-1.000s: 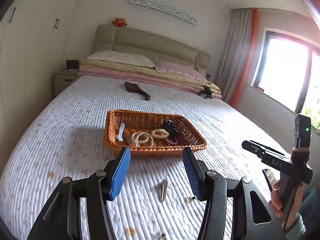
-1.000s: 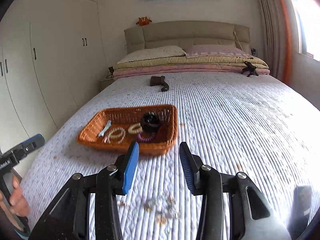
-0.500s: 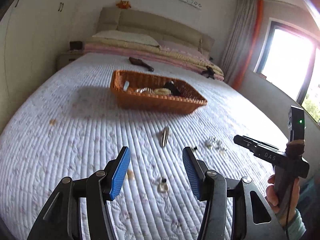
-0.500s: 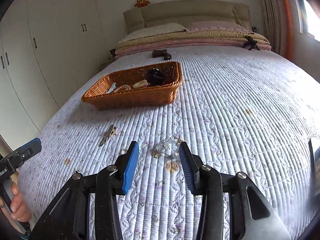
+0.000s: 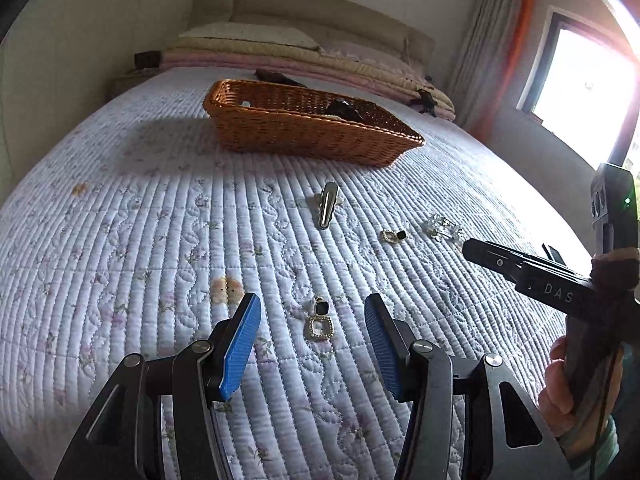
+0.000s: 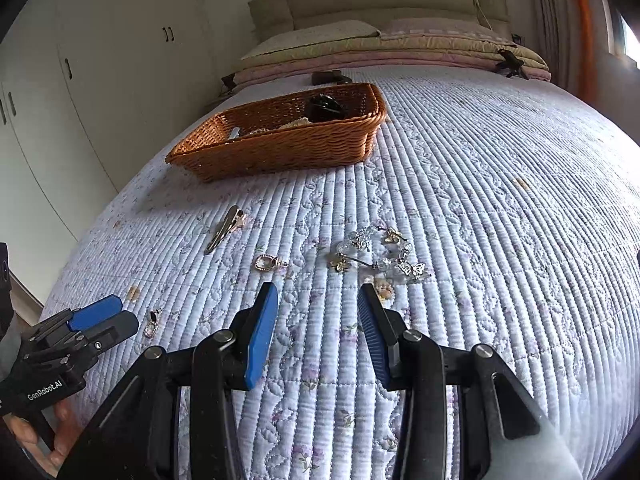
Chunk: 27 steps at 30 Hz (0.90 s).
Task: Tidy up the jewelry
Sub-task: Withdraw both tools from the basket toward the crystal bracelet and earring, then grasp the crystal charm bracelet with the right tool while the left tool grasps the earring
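A brown wicker basket (image 5: 304,128) with bracelets and a black item stands mid-bed; it also shows in the right wrist view (image 6: 280,144). Loose on the quilt lie a silver hair clip (image 5: 328,210) (image 6: 224,230), a gold-and-black earring (image 5: 319,320) (image 6: 152,323), a second earring (image 5: 394,236) (image 6: 267,262), and a crystal butterfly bracelet (image 5: 444,227) (image 6: 378,254). My left gripper (image 5: 312,344) is open, low over the quilt, with the first earring between its fingertips. My right gripper (image 6: 318,334) is open, just short of the bracelet.
Pillows and folded blankets (image 6: 384,46) lie at the headboard. A dark object (image 6: 330,77) lies behind the basket. White wardrobes (image 6: 80,80) stand left of the bed, a bright window (image 5: 580,84) to the right. The right gripper body (image 5: 560,292) is close to my left one.
Both grippers have come down toward the quilt and the near bed edge. The basket now looks farther off and the loose jewelry sits close in front of the fingers.
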### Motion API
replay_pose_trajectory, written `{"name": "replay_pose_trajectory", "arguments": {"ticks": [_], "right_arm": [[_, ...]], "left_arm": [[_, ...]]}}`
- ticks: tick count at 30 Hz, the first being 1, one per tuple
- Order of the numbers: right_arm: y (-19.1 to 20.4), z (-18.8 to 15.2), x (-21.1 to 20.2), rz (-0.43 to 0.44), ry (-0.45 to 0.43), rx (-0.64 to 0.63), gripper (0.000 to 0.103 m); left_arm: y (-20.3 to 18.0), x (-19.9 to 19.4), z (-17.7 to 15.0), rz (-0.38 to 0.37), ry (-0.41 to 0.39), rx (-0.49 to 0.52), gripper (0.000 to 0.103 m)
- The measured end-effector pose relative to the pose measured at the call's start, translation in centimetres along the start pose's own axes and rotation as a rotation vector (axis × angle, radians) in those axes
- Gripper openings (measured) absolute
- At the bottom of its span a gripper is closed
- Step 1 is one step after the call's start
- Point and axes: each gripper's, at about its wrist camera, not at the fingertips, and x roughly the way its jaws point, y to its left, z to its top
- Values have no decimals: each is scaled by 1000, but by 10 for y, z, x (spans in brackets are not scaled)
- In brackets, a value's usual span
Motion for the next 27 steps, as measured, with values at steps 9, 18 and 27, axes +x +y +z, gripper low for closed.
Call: {"name": "replay_pose_trajectory", "arguments": {"ticks": [9,18,27], "right_arm": [[-38,9,17,-74,63,97,45],[-53,40,46,-58,100,132,45],[-27,36,66,-189,118,-17,47]], "left_arm": [[-10,8,-5,-10,44,45,53],[-2,10,-6,-50,49,17,53],[-8,17,-5,14,61,46,41]]}}
